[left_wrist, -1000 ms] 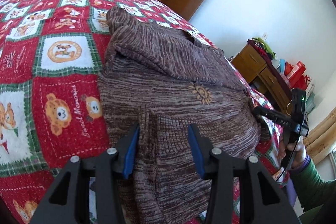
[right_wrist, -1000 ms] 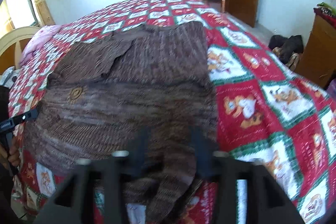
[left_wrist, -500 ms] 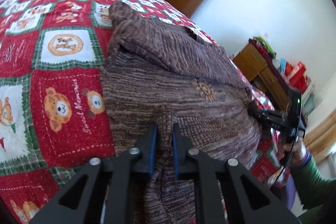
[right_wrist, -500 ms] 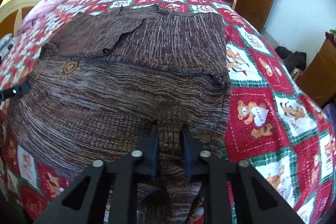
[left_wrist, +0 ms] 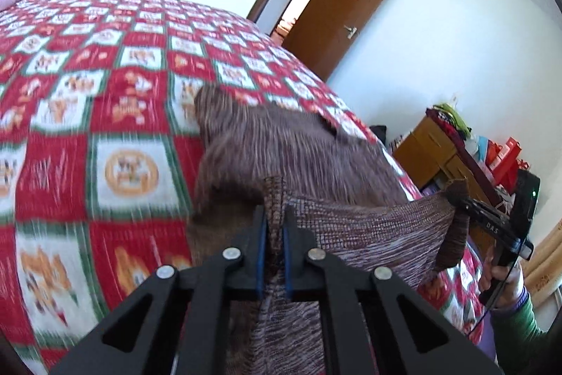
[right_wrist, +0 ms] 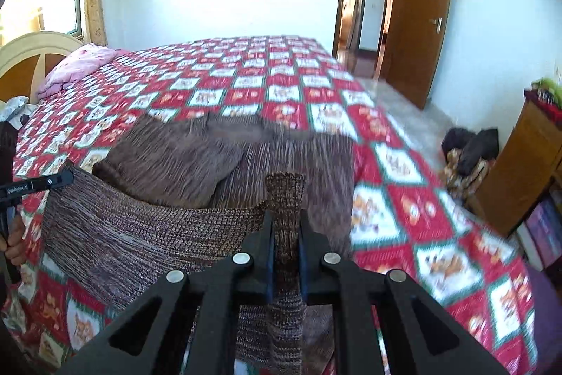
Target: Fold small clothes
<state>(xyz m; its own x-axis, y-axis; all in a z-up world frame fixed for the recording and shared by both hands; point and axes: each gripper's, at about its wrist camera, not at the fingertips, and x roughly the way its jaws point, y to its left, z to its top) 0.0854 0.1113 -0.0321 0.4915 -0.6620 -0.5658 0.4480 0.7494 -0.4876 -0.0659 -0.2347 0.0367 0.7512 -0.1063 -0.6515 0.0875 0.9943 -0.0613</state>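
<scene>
Nearest the lens, the left claw (left_wrist: 273, 224) is pinching a bunched corner of the brown knit sweater (left_wrist: 368, 227), its blue-lined fingers (left_wrist: 260, 248) pressed together on the fabric after just closing. The right claw (right_wrist: 285, 227) is gripping the opposite corner of the same hem in the same way, its pads squeezing a thick fold that is sticking up between them. Between the two claws the hem is hanging in a taut, lifted band above the bed (right_wrist: 439, 262), while the upper part of the sweater is lying flat beyond it on the red, green and white patchwork quilt (left_wrist: 70, 115) printed with bears. In the left wrist view a hand (left_wrist: 505, 283) in a green sleeve is holding the right claw's handle at the bed's edge. Farther back, a pink pillow (right_wrist: 80, 65) is resting by the cream headboard (right_wrist: 31, 51), a wooden dresser (right_wrist: 520, 171) is standing against the white wall, and a brown door (right_wrist: 418, 20) is standing open.
</scene>
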